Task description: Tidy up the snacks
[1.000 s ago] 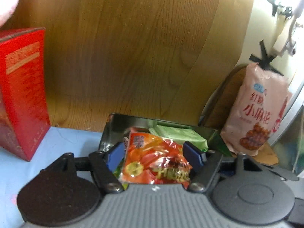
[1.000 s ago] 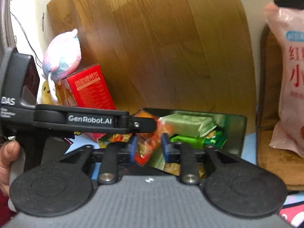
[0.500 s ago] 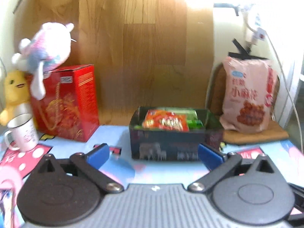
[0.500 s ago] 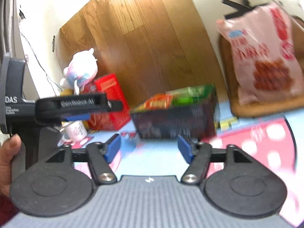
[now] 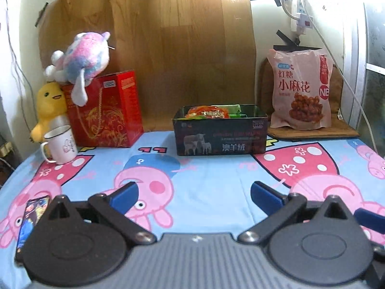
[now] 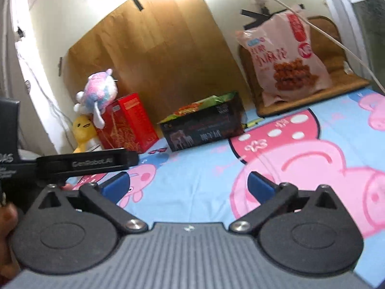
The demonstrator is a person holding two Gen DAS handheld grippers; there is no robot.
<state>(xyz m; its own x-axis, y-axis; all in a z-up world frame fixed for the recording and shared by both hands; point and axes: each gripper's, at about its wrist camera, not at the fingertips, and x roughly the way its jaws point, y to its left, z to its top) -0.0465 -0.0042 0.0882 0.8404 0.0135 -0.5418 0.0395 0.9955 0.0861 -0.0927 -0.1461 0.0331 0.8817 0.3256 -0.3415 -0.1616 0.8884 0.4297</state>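
- Over the tabletop [image 5: 204, 187], left wrist view: left gripper [image 5: 193, 195] fingers spread wide, holding nothing. Dark tin box [image 5: 220, 136] well ahead, snack packets [image 5: 208, 112] inside. Red box [image 5: 105, 110] with plush toy [image 5: 83, 57] to its left, white mug [image 5: 61, 144] beside; pink snack bag [image 5: 299, 89] to its right.
- Right wrist view: right gripper [image 6: 189, 187] fingers also wide, nothing held. Tin box [image 6: 202, 126] far ahead, packets [image 6: 204, 103] in it; snack bag [image 6: 286, 57] leaning at the right.

Wood-grain panel [image 5: 168, 36] on pale wall [image 5: 267, 36]
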